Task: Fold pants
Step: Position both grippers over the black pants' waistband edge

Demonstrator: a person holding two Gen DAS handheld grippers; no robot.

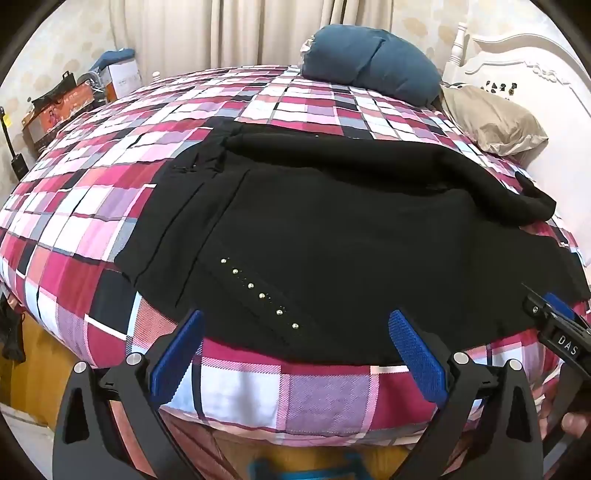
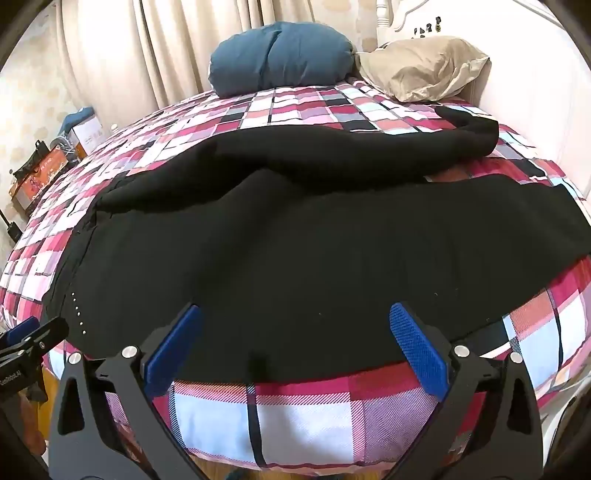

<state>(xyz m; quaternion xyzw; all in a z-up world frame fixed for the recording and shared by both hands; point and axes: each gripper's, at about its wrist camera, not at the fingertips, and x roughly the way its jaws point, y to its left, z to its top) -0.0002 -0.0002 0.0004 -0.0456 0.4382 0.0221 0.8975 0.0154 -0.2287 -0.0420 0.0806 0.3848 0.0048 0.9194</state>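
Observation:
Black pants lie spread across a plaid bed cover, waist end at the left with a row of small shiny studs. The far leg is bunched in a ridge toward the pillows. My left gripper hovers open over the near edge by the studs, nothing between its blue pads. In the right wrist view the same pants fill the middle, and my right gripper stands open above the near hem of the leg. Each gripper shows at the other view's edge: the right gripper and the left gripper.
A blue cushion and a beige pillow lie at the head of the bed by a white headboard. Boxes crowd the far left side. Curtains hang behind. Wooden floor shows below the mattress edge.

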